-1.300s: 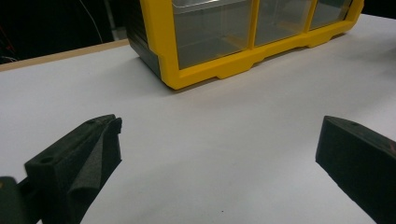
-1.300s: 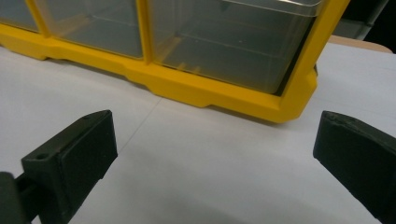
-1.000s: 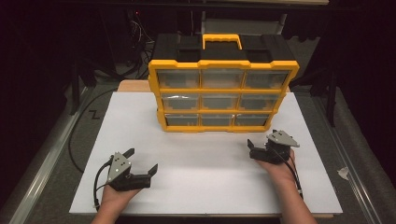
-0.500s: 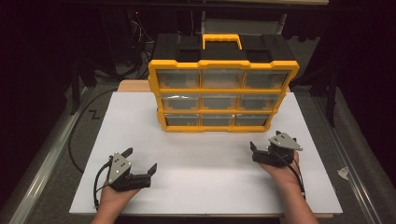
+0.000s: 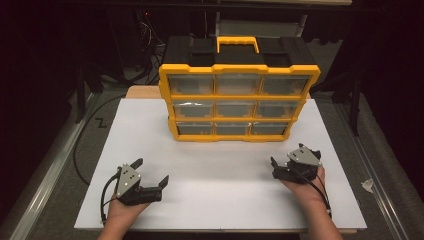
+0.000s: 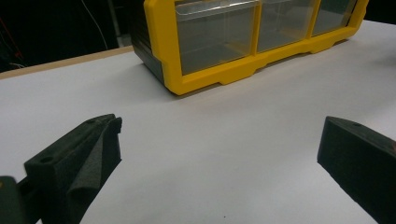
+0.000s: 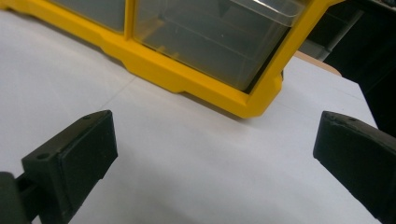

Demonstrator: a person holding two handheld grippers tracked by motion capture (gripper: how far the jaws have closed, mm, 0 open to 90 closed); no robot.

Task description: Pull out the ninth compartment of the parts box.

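A yellow-framed organizer [image 5: 239, 102] with a black body, a yellow handle and clear drawers in three rows of three stands at the back of the white board [image 5: 220, 170]. All its drawers look closed. My left gripper [image 5: 151, 170] rests low at the front left, open, with nothing between its jaws. My right gripper [image 5: 289, 156] is at the front right, also open and holding nothing. The left gripper view has its gripper [image 6: 219, 126] facing the organizer's lower left corner [image 6: 210, 79]. The right gripper [image 7: 215, 119] faces the organizer's lower right corner [image 7: 187, 79].
A black cable [image 5: 85, 145] loops over the grey table left of the board. A small pale scrap [image 5: 367, 185] lies off the board at the right. Bare white board lies between the grippers and the organizer.
My right gripper has drifted slightly back toward the front edge of the board. The left gripper and the organizer have stayed put.
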